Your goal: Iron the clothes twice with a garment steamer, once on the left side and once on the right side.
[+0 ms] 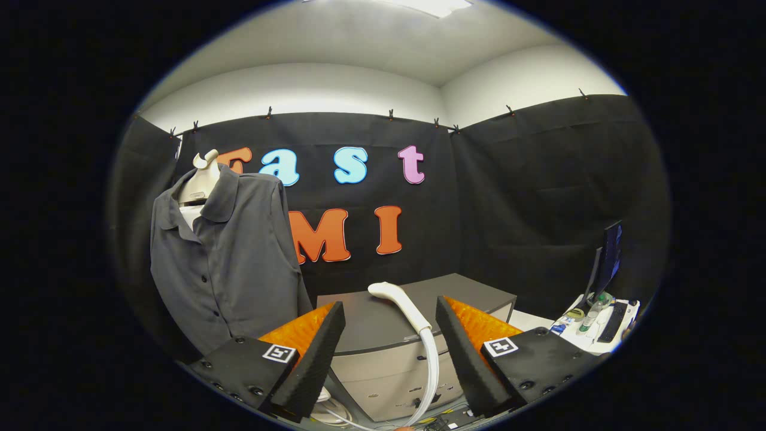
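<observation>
Grey button shirt (224,263) hanging on mannequin (200,176), left of tongs (390,326); tongs standing apart, gripping nothing; white steamer head (400,302) lying on counter (419,311) between fingers

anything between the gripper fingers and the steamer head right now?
Nothing. The gripper is open, and the steamer head sits just ahead in the gap, on the grey cabinet, per the gripper view.

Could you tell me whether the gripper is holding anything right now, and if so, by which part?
Nothing is held. The gripper is open, and the steamer head lies on the grey cabinet between and beyond its fingers, untouched.
</observation>
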A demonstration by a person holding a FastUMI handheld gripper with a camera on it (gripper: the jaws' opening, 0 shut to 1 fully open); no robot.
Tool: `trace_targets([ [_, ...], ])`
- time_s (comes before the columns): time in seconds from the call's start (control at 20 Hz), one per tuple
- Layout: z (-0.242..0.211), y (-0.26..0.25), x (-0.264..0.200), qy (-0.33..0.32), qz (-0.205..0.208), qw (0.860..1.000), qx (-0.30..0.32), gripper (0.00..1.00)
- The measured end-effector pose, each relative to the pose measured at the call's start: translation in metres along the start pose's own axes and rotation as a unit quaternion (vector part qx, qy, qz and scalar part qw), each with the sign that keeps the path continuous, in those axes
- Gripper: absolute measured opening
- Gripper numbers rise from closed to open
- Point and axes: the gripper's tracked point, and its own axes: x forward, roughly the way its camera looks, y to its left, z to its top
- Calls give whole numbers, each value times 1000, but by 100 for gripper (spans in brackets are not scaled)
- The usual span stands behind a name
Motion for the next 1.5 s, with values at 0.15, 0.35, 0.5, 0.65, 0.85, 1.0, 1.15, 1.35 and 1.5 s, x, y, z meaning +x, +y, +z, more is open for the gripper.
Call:
trace_targets([
  [0.15, -6, -8, 22, 28, 12, 999, -13, 98],
  [0.35, -10, -22, 62, 70, 26, 997, -28, 98],
  [0.5, -13, -26, 95, 98, 43, 994, -28, 98],
  [0.65, -21, -29, 129, 129, 59, 989, -31, 98],
  [0.85, -34, -28, 177, 173, 87, 980, -38, 98],
  [1.0, -48, -23, 206, 208, 107, 971, -51, 98],
  [1.15, -67, -19, 231, 249, 124, 958, -64, 99],
  [1.35, -94, -21, 277, 294, 121, 945, -75, 98],
  [1.5, -110, -30, 302, 320, 111, 938, -78, 98],
])
